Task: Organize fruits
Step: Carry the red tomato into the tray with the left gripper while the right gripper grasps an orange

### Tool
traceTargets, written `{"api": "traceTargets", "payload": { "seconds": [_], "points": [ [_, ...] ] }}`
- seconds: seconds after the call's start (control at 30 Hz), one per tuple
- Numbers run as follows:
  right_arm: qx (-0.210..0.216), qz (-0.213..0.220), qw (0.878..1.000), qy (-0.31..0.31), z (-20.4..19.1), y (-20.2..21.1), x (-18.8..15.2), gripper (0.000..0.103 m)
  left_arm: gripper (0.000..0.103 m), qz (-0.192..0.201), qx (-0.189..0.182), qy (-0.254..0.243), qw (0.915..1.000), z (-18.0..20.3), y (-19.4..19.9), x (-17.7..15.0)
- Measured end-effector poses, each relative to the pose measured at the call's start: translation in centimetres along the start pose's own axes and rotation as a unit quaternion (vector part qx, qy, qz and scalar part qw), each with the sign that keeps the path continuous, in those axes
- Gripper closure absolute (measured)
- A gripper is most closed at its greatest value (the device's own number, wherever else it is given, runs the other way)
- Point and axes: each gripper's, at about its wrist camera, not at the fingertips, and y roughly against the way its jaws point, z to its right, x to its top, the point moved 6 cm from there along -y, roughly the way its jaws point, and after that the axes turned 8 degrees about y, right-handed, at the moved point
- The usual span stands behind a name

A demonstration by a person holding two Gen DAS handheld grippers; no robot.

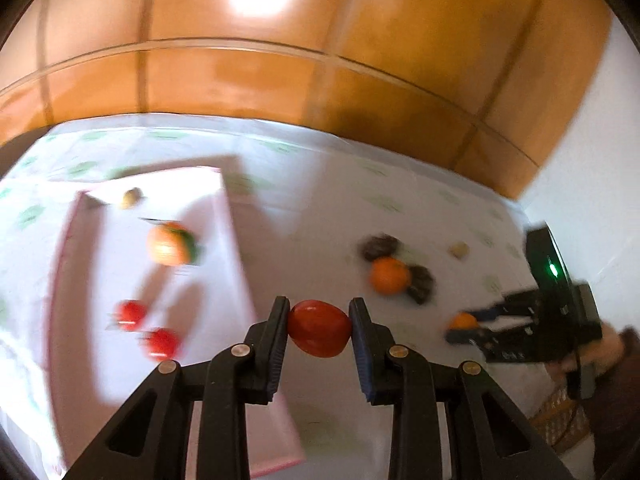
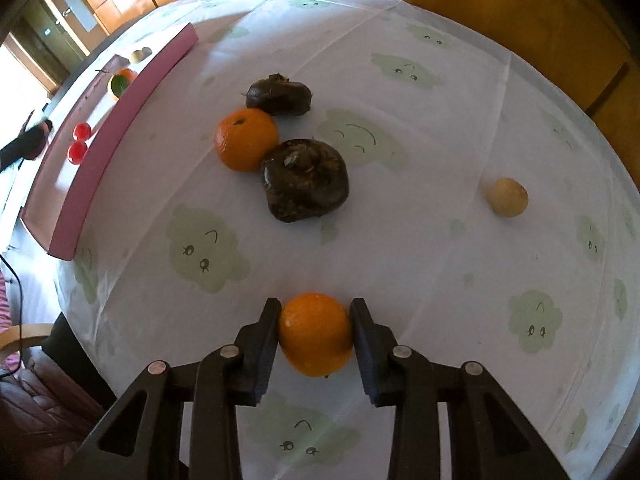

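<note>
The left gripper (image 1: 319, 330) has its fingers (image 1: 276, 344) clamped on the sides of a glossy red round fruit (image 1: 319, 328), carried in the air over the near right edge of the shallow pink cardboard tray (image 1: 240, 248). The right gripper (image 2: 316, 334) has its fingers (image 2: 262, 354) pressed on a small smooth orange (image 2: 315, 334), low over the surface (image 2: 420, 260), which wears a white cloth printed with green cloud faces.

In the tray lie two small red fruits (image 1: 146, 330), a leafy orange (image 1: 170, 243) and a pale yellowish fruit (image 1: 131, 197) at the far end. Still out on the cloth are another orange (image 2: 246, 145), touching the nearer of two dark brown lumpy fruits (image 2: 305, 180), and a pale round fruit (image 2: 509, 197) to the right.

The step in hand looks like carrying both fruits to the tray. It would go well if the red fruit is lowered beside the other red ones before release, so it does not roll, and if the orange is lifted well clear of the tray wall.
</note>
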Motion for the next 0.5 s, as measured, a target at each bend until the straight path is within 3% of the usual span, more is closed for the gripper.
{"api": "traceTargets", "payload": {
  "seconds": [0.27,0.5],
  "points": [
    [-0.002,0.0,1.0,-0.001,-0.1,-0.3,0.6,0.067,0.073,0.023,0.078,0.087,0.9929,-10.2,0.9,3.5],
    [0.005,0.003,1.0,-0.007,0.3,-0.5,0.4,0.067,0.072,0.005,0.123,0.113,0.986,-14.5,-1.9,5.3]
  ]
}}
